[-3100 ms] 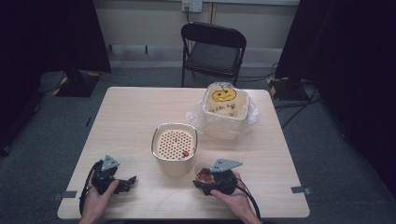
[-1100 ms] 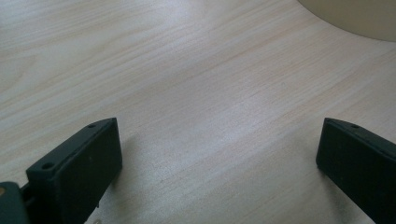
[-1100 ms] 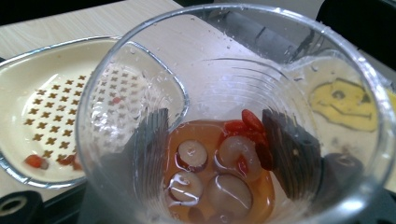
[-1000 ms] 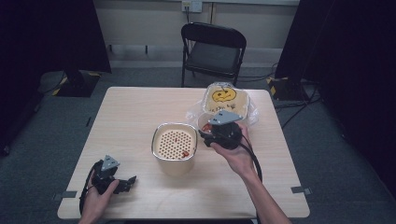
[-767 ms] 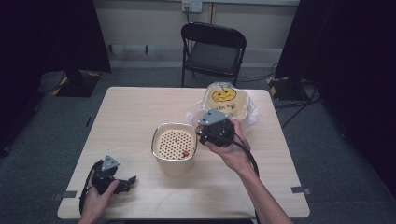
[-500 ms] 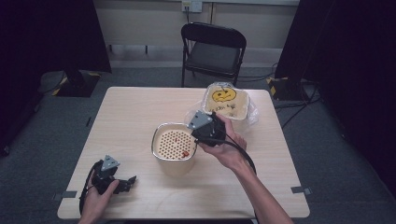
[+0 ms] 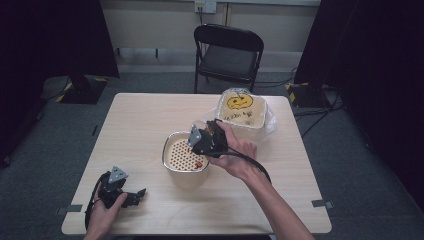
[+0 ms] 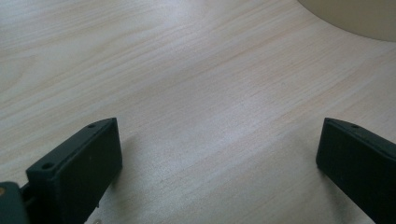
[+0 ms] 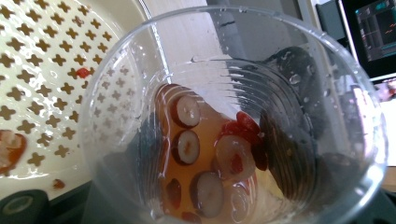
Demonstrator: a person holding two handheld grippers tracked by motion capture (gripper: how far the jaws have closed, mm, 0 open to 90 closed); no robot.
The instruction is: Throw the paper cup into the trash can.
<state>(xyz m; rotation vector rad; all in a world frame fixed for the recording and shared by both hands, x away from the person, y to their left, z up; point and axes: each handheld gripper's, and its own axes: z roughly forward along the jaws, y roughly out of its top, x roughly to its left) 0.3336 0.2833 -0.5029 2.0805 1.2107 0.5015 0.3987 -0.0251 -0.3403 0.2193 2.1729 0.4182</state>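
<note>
Tilting over the strainer basin (image 7: 184,156), the right gripper (image 7: 202,142) grips a clear plastic cup (image 9: 233,121), its jaws having just closed further on the cup's wall. Sliced red fruit (image 9: 205,154) sits in amber liquid at the cup's bottom, so the lean toward the perforated tray (image 9: 51,70) looks meant to pour and drain; 2 or so red bits already lie there. Resting near the table's (image 7: 145,120) near-left corner, the left gripper (image 7: 120,192) stands wide open and holds nothing, kept out of the way. At far right sits a lidded container (image 7: 241,107) with a smiley face
</note>
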